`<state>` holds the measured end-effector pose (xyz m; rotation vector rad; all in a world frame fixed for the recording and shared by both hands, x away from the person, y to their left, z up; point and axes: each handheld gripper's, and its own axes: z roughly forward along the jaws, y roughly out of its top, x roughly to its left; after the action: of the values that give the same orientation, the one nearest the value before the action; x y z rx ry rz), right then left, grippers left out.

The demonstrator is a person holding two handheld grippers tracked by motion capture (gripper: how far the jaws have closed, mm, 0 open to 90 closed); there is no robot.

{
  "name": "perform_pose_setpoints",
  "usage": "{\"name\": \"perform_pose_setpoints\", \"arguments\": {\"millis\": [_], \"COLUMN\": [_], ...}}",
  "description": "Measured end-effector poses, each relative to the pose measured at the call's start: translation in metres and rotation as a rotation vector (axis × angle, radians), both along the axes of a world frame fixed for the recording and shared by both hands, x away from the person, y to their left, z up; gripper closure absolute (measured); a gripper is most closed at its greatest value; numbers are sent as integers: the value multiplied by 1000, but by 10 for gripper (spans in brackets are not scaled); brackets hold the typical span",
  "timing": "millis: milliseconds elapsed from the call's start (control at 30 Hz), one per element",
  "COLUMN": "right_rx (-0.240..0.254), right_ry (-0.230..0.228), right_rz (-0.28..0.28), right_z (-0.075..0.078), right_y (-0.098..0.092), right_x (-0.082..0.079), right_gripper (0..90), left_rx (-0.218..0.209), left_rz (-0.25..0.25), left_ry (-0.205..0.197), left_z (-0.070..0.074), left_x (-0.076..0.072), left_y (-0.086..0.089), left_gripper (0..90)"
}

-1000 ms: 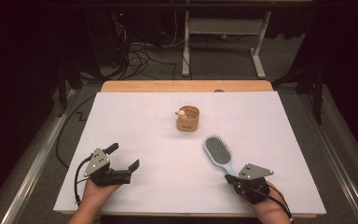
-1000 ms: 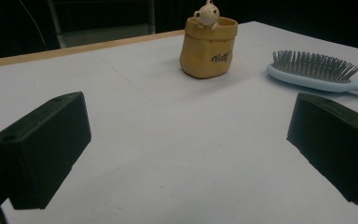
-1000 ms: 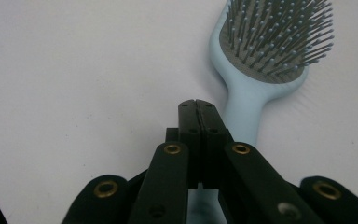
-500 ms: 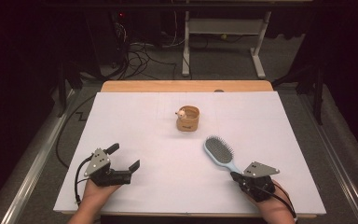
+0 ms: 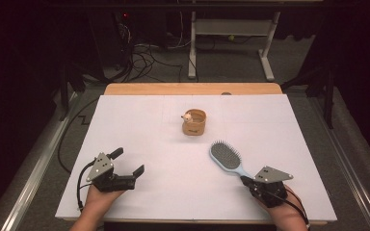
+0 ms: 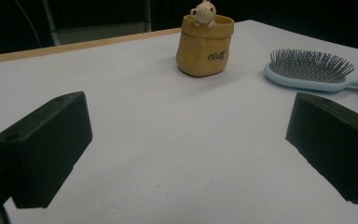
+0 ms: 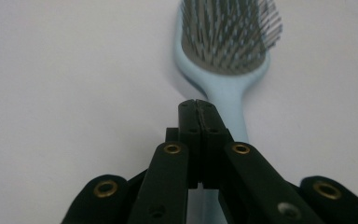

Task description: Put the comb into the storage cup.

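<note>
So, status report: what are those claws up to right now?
Left claw open, idle. Right claw shut, over the hairbrush handle, holding nothing. Pot stands apart.

Left gripper (image 5: 127, 163) rests with fingers spread wide; right gripper (image 5: 244, 180) fingers pressed together.

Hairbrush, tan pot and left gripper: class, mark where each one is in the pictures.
hairbrush (image 5: 225, 156), high view, on the bristle pad.
tan pot (image 6: 204, 49), left gripper view, on its front wall.
left gripper (image 5: 127, 162), high view, midway between its open fingertips.
</note>
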<state>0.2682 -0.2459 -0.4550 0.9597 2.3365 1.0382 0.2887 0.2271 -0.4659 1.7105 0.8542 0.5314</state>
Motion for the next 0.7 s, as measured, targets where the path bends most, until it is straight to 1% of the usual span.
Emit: {"name": "perform_pose_setpoints", "arguments": {"millis": [33, 100, 133, 200, 233, 267, 300, 367, 467, 600, 700], "right_rx": [32, 103, 103, 136, 149, 177, 177, 197, 213, 229, 255], "right_ry": [-12, -66, -66, -94, -105, -121, -121, -129, -121, -114, -96], "right_rz": [-5, -19, -19, -48, -64, -99, -99, -140, -180, -214, -227], "right_z": [3, 9, 9, 11, 11, 11, 11, 10, 7, 4, 4], "right_y": [-1, -6, -6, -11, -13, -19, -19, -24, -30, -35, -38], "right_x": [-1, -3, -3, -4, -4, -3, -3, -2, 1, 3, 6], "right_gripper": [900, 900, 900, 899, 891, 874, 874, 853, 784, 647, 531], "left_rx": [0, -1, -1, 0, -1, 0, 0, -2, 2, 4, 7], "left_rz": [3, 4, 4, 4, 4, 6, 7, 4, -5, -6, -6], "left_ry": [0, 1, 0, 0, 0, -1, -1, 1, 6, 1, -1], "left_z": [0, 0, 0, 1, 1, 1, 1, 1, 0, 0, -1], "left_x": [0, 0, 0, 0, 0, 0, 0, 1, 1, 0, 0], "left_y": [0, 0, 0, 0, 0, 0, 1, 0, 0, -2, -2], "left_gripper": [8, 8, 8, 7, 7, 7, 7, 7, 7, 9, 14]}}
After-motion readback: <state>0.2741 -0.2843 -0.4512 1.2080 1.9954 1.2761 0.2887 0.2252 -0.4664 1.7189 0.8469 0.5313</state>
